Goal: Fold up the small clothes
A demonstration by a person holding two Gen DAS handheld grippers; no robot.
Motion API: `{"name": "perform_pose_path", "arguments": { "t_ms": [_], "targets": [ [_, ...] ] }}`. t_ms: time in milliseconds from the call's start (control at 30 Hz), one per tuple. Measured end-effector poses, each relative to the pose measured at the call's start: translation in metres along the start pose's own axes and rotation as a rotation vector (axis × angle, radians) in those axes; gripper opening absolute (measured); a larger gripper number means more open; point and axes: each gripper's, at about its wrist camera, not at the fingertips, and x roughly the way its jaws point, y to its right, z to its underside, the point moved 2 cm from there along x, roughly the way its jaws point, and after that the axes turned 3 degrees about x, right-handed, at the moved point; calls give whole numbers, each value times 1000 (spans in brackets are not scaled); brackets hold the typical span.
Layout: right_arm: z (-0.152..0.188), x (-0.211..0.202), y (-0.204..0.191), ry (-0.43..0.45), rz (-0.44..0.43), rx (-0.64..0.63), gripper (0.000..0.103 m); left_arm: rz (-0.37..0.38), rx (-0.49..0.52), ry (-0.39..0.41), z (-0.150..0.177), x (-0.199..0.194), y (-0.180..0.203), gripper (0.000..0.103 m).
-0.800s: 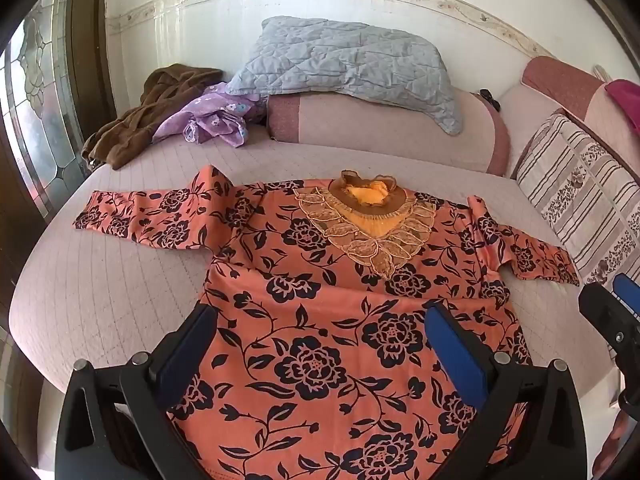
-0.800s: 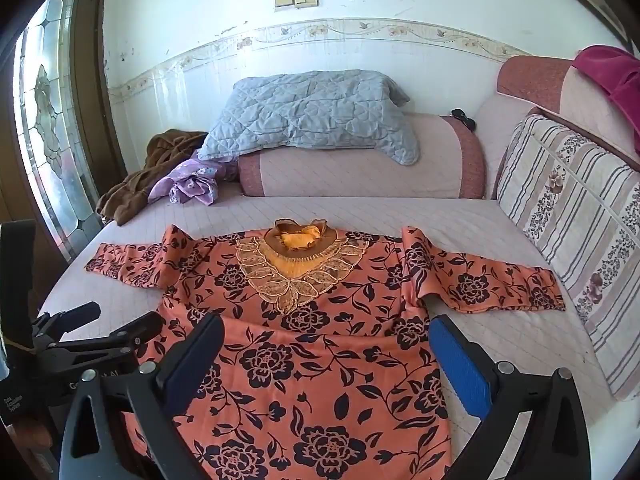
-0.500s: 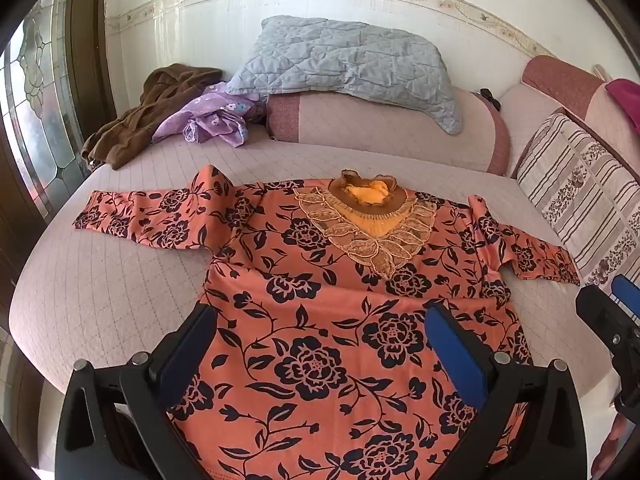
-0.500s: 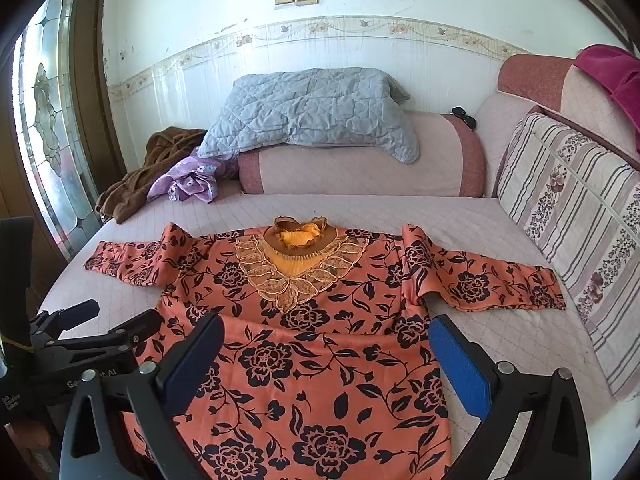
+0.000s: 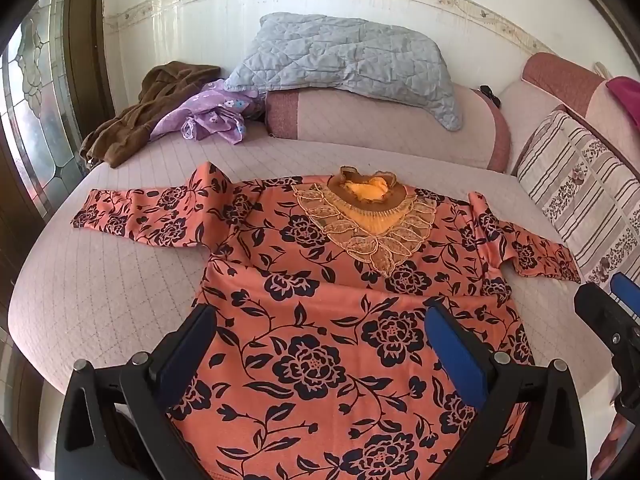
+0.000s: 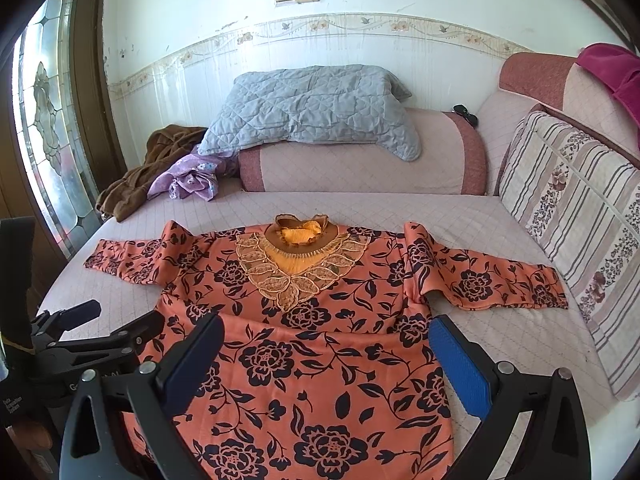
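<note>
An orange blouse (image 5: 320, 320) printed with dark roses lies flat, sleeves spread, on the quilted pink sofa seat (image 5: 100, 280), a lacy leaf-shaped yoke at its ruffled collar. Both the left gripper (image 5: 320, 344) and right gripper (image 6: 326, 360) hover above its hem, blue-padded jaws spread wide, holding nothing. A puffy grey quilted pillow (image 6: 312, 112) slumps on the bolster behind.

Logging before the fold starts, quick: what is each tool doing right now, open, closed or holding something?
Left tool: open, holding nothing, above the orange black-flowered fabric top.
Right tool: open, holding nothing, above the same top.
</note>
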Motion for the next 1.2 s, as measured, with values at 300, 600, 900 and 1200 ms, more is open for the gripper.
{"name": "perform_pose_path", "arguments": {
  "t_ms": [300,600,900,1200],
  "targets": [
    [3,6,-2,0,-11,7,103,-1,2,-1,0,3,0,103],
    [6,16,5,-87,-78,93,103,-9,3,-37,7,26,-3,103],
    [55,65,113,-180,-60,379,103,-120,51,-264,57,115,-21,103],
    [100,142,347,-48,-38,1141,95,-70,28,-281,76,146,-28,103]
  ]
}}
